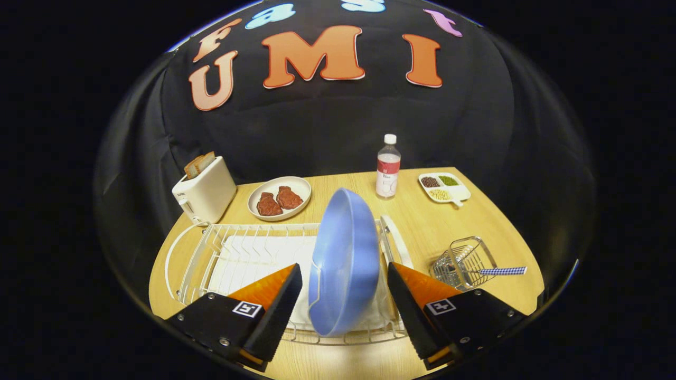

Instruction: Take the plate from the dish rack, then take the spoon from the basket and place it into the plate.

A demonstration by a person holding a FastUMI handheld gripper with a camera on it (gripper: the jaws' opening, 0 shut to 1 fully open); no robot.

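Gripper view: gripper (344,306) spread wide, fingers flanking upright blue plate (346,258) in dish rack (211,248), not touching.

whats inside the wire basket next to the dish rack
A spoon lies in the wire basket, its checked handle sticking out sideways past the rim. The bowl end is hidden among the wires. The open gripper straddles the blue plate in the dish rack.

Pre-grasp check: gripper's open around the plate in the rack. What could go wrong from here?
1. The blue plate stands on edge, tilted, between the open gripper fingers; an off-centre close could tip it.
2. It sits in the dish rack wires, so a skewed lift may snag and drag the rack.
3. The wire basket with the spoon is close; a wide swing could knock it.
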